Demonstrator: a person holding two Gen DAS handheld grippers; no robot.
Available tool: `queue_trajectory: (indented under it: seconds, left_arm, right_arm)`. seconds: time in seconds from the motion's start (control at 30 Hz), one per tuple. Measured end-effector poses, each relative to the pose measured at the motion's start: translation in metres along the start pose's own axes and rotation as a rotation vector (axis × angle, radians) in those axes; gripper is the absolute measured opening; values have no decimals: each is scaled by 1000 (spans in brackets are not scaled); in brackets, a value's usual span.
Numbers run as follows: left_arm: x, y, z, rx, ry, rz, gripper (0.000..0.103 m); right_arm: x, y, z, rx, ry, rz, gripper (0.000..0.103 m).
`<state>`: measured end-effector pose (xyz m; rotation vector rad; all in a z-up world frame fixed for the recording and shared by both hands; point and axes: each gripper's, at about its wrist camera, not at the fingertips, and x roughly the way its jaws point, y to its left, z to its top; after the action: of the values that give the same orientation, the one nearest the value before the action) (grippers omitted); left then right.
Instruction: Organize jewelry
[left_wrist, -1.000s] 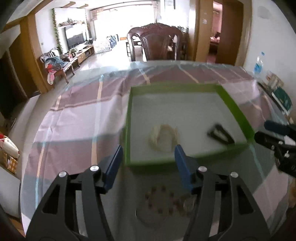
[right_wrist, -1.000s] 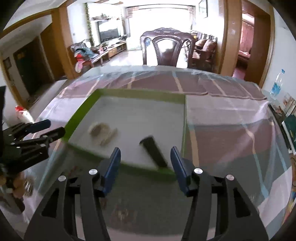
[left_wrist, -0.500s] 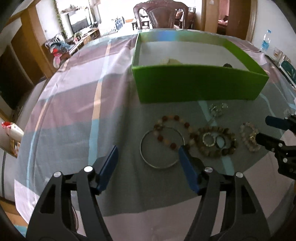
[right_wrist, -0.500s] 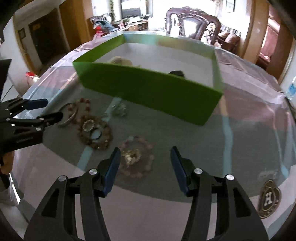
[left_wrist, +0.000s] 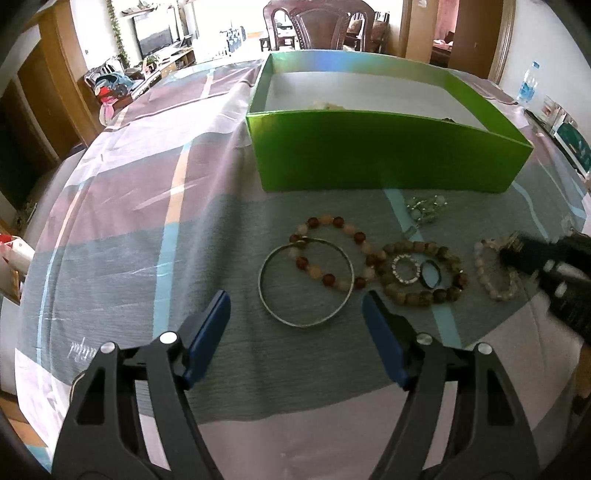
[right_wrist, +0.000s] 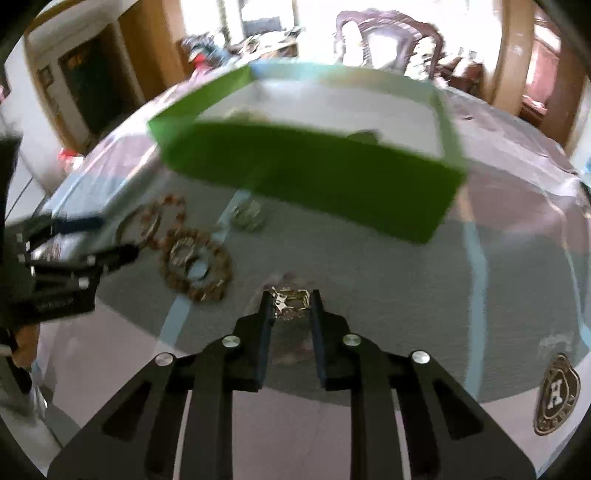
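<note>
My left gripper (left_wrist: 297, 310) hovers low over the cloth, its jaws opening. A silver bangle (left_wrist: 306, 282) lies untouched just past its blue fingertips. A red and beige bead bracelet (left_wrist: 332, 254) overlaps the bangle. To the right, a brown bead bracelet (left_wrist: 421, 273) rings a silver ring (left_wrist: 405, 269) and a black ring (left_wrist: 431, 274). My right gripper (right_wrist: 290, 304) is closing on the gold charm of a pale bead bracelet (left_wrist: 495, 273), and both pads touch it. The green box (left_wrist: 388, 158) stands behind, with a pale piece and a dark piece inside.
A small silver and green cluster (left_wrist: 424, 208) lies near the box's front wall. A water bottle (left_wrist: 528, 83) and books (left_wrist: 569, 136) stand at the far right. A chair (left_wrist: 325, 26) stands behind the table. The cloth bears a round logo (right_wrist: 556, 395).
Both grippers came down from over the box to the jewelry in front of it. The right jaws narrowed around the gold charm. The left jaws widened.
</note>
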<state>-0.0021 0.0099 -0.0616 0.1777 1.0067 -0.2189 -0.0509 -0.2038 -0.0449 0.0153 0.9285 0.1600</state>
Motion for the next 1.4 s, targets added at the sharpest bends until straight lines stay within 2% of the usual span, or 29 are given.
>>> queue_trajectory:
  seconds: [0.07, 0.13, 0.23, 0.4, 0.47, 0.5, 0.53, 0.8, 1.2, 1.4]
  left_arm:
    - [0, 1, 1, -3, 3, 2, 75]
    - [2, 1, 1, -5, 7, -1, 76]
    - [7, 1, 2, -9, 19, -10, 76]
    - [15, 2, 2, -22, 34, -23, 80]
    - [17, 3, 3, -27, 35, -28, 81]
    - [17, 3, 3, -29, 35, -29, 82]
    - [18, 4, 3, -31, 35, -29, 83]
    - [21, 5, 4, -32, 21, -30, 85]
    - [21, 5, 4, -31, 13, -29, 84]
    - [17, -3, 3, -13, 5, -39, 76]
  right_arm:
    - [-4, -15, 2, 49, -28, -81, 21]
    - [1, -30, 2, 99, -8, -128, 21]
    - [8, -39, 1, 129, 21, -153, 21]
    - [10, -35, 0, 102, 26, -156, 22]
    - [12, -32, 2, 104, 28, -137, 38]
    - [11, -33, 1, 105, 24, -136, 51]
    - [11, -33, 0, 102, 22, -142, 53]
    - [20, -36, -2, 112, 61, -163, 53]
    - [20, -38, -3, 117, 61, -163, 54]
    - [19, -37, -3, 117, 61, -163, 54]
